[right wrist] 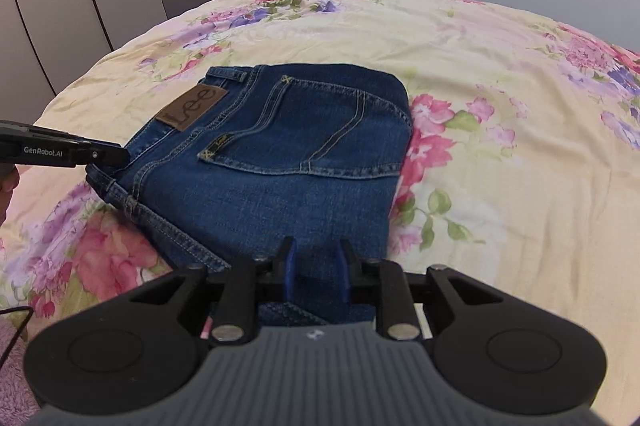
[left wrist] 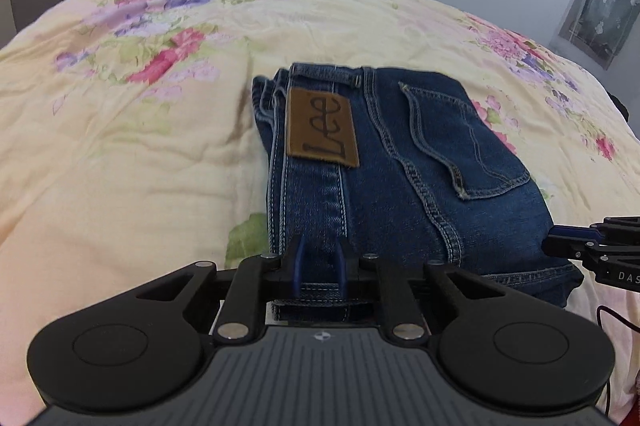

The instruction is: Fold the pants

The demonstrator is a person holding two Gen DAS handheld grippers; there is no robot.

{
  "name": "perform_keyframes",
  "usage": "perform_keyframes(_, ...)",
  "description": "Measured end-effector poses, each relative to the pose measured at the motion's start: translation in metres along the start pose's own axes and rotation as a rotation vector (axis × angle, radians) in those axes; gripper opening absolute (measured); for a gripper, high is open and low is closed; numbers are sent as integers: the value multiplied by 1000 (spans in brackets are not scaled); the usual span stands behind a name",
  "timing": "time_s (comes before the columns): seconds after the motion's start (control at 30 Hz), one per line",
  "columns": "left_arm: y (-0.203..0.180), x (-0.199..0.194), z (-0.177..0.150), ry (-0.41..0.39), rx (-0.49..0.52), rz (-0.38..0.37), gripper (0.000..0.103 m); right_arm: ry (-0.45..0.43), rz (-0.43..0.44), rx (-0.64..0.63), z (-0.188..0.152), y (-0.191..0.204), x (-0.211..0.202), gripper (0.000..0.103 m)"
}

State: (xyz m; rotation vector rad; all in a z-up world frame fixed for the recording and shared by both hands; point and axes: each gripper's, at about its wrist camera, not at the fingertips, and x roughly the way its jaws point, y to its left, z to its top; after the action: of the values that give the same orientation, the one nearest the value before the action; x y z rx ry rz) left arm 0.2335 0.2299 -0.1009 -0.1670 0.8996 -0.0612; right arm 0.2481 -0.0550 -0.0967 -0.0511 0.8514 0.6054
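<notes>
Already the jeans (right wrist: 280,154) are lying as a compact folded stack on the floral quilt (right wrist: 500,74), near its middle, back pocket and brown leather patch (left wrist: 322,126) facing up.

Left gripper (left wrist: 320,266): blue pads are set close together with a denim edge between them; the near edge of the stack by the waistband seam appears to be pinched. Right gripper (right wrist: 316,268): jaws equally narrow, denim seen between the pads at the near edge on the pocket side; a pinch is judged likely there too.

Handling, as judged: denim is heavy for cloth, soft but thick, with stiff ridges at seams and waistband. Little slip is expected; layers may slide over one another if lifted by one layer only. Hold is best taken through all layers at the near edge, both corners together, or at the seams, where the bulk gives purchase.

Hidden or unclear:
- The actual contact of pads on cloth is partly masked by each gripper's own body.
- How many layers are caught cannot be told.
- Leg ends are tucked under and not seen.
- The stack's lower edge is cut off in both views.
- Only a sliver of a hand (right wrist: 6,182) is visible at the frame edge.
</notes>
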Motion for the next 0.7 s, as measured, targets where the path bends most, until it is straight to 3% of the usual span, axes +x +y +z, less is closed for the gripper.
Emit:
perform_keyframes(0.13, 3, 13, -11, 4, -32, 15, 19, 43, 2, 85, -11, -9, 19, 17)
perform_keyframes(0.4, -13, -13, 0, -19, -14, 79, 21, 85, -42, 64, 5, -1, 19, 17)
perform_keyframes(0.47, -21, -34, 5, -60, 4, 74, 21, 57, -51, 69, 13, 1, 3, 19)
perform_keyframes(0.53, -29, -58, 8, -97, 24, 89, 22, 11, -56, 57, 18, 7, -20, 31)
perform_keyframes(0.7, -53, -115, 11, -175, 59, 125, 38, -101, -91, -8, 22, 32, -80, 43)
